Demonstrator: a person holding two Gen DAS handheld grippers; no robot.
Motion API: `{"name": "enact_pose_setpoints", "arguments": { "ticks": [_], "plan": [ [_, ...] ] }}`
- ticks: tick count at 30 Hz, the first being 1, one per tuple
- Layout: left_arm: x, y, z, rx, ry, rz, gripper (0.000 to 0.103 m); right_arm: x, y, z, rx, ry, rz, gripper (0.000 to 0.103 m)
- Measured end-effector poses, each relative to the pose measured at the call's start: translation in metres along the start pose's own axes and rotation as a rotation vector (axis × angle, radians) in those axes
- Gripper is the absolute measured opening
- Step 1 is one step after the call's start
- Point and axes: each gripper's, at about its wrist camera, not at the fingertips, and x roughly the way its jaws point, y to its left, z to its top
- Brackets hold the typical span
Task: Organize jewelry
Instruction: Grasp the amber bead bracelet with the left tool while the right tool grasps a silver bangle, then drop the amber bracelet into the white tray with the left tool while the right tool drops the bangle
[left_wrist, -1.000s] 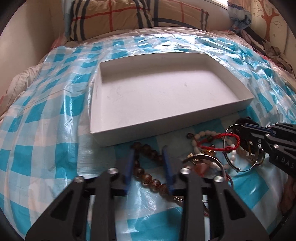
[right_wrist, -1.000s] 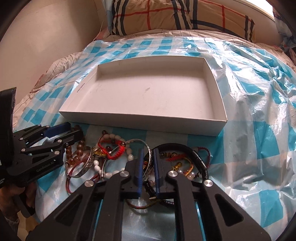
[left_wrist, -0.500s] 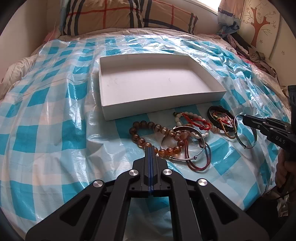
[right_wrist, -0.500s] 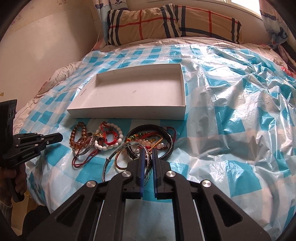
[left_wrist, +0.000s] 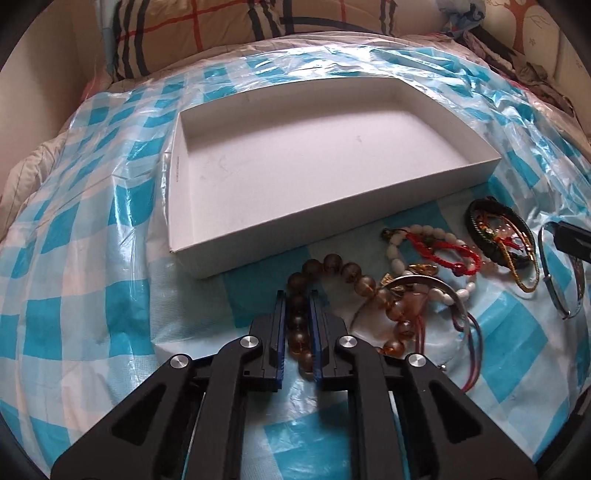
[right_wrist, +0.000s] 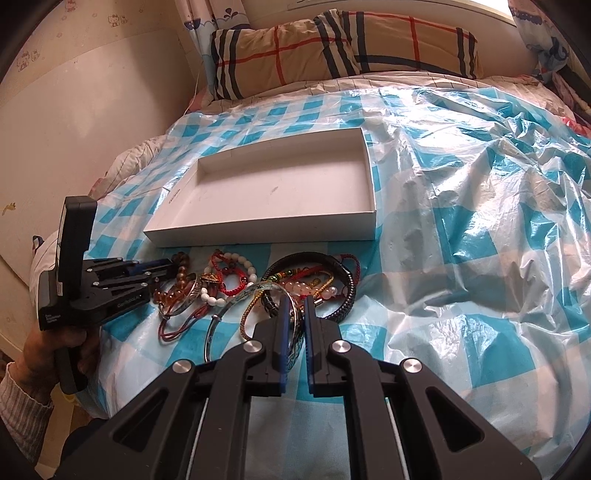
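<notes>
Both wrist views face the white box (left_wrist: 332, 155), left nearer.

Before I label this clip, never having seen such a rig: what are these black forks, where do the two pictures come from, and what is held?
They are hand-held grippers, each with a camera looking along its jaws. The left gripper, seen in the left picture, has closed on the brown glass-bead bracelet. The right gripper, seen in the right picture, has closed on the thin silver metal bangle. A pile of mixed bracelets lies on the blue-checked plastic sheet covering a bed, in front of the shallow white cardboard box, which has nothing in it.
</notes>
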Motion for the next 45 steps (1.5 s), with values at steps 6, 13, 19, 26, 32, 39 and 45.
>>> {"name": "enact_pose_setpoints", "arguments": {
  "ticks": [6, 13, 19, 26, 32, 39, 45],
  "plan": [
    [-0.043, 0.004, 0.007, -0.039, -0.076, -0.077, 0.01, -0.02, 0.003, 0.015, -0.004, -0.07, 0.009, 0.008],
    [-0.081, 0.01, 0.03, -0.098, -0.174, -0.147, 0.01, -0.017, 0.001, 0.041, 0.003, -0.134, 0.011, 0.008],
    [-0.082, 0.008, 0.056, -0.126, -0.223, -0.183, 0.01, 0.006, 0.002, 0.062, 0.003, -0.155, 0.018, 0.008],
    [-0.064, 0.003, 0.088, -0.134, -0.257, -0.196, 0.01, 0.041, 0.005, 0.086, -0.013, -0.164, 0.005, 0.008],
    [-0.039, 0.004, 0.104, -0.151, -0.263, -0.19, 0.011, 0.065, 0.0, 0.098, -0.019, -0.164, -0.013, 0.008],
    [-0.001, 0.014, 0.095, -0.166, -0.161, -0.062, 0.022, 0.08, -0.014, 0.098, 0.016, -0.134, -0.058, 0.039],
    [-0.02, 0.018, 0.06, -0.149, -0.167, -0.024, 0.045, 0.043, -0.027, 0.073, 0.045, -0.131, -0.06, 0.039]
  ]
}}
